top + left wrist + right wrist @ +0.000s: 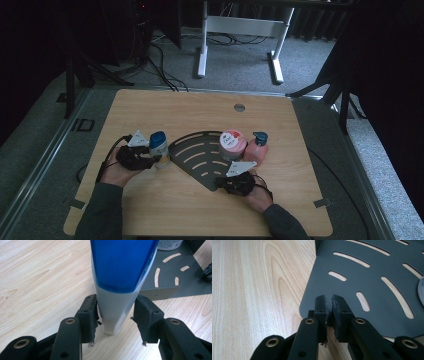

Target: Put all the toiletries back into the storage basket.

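Wooden table point(150, 210), high view: blue-capped bottle point(159, 148) upright beside slotted rack point(195, 155), label unreadable. Left gripper point(116, 312) view: jaws bracket the bottle's base, barely apart. Right gripper point(329, 307) view: jaws pinched on rack corner.

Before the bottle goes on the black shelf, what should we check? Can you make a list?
1. Left claw around the bottle: ok, a pad on each side.
2. Squeezing tight: cannot tell, small gaps show.
3. Bottle upright: ok.
4. Right claw steadying the shelf: ok, shut at its corner.
5. Free room on the shelf: ok, the jar stands at the far side.
6. Pump bottle out of the way: ok, right of the jar.
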Tool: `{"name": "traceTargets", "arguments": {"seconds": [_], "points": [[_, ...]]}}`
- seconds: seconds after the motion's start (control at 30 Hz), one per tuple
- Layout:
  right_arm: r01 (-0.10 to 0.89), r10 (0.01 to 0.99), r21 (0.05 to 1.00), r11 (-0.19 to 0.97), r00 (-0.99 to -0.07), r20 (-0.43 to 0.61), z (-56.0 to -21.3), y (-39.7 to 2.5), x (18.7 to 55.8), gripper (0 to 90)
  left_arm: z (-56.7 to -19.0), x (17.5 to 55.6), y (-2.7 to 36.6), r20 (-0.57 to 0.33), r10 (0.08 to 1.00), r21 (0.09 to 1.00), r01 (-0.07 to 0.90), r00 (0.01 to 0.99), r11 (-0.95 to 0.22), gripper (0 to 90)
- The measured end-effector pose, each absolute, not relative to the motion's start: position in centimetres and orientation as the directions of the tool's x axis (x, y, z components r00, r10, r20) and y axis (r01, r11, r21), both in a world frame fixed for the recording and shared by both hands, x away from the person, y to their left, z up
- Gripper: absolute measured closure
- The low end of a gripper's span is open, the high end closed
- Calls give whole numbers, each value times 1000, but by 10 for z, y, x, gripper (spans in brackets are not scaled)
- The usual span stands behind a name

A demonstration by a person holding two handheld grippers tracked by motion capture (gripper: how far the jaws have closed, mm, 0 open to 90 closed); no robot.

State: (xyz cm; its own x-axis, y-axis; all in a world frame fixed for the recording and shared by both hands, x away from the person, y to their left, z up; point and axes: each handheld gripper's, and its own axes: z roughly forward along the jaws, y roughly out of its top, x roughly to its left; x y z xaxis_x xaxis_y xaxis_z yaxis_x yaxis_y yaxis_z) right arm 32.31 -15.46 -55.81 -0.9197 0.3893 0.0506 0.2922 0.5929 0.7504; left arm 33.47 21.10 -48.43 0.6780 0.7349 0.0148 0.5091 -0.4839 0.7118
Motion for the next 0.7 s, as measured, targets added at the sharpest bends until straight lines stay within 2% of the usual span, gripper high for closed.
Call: {"name": "traceTargets", "arguments": {"seconds": [0.3, 0.7], "points": [[291, 387, 750, 594, -921, 51, -558, -154, 324, 825, -473, 340, 206, 24, 722, 695, 508, 691, -509, 513], [292, 386, 748, 595, -921, 52, -558, -154, 324, 825, -466, 344, 203, 45, 713, 669, 509, 699, -541, 521]]}}
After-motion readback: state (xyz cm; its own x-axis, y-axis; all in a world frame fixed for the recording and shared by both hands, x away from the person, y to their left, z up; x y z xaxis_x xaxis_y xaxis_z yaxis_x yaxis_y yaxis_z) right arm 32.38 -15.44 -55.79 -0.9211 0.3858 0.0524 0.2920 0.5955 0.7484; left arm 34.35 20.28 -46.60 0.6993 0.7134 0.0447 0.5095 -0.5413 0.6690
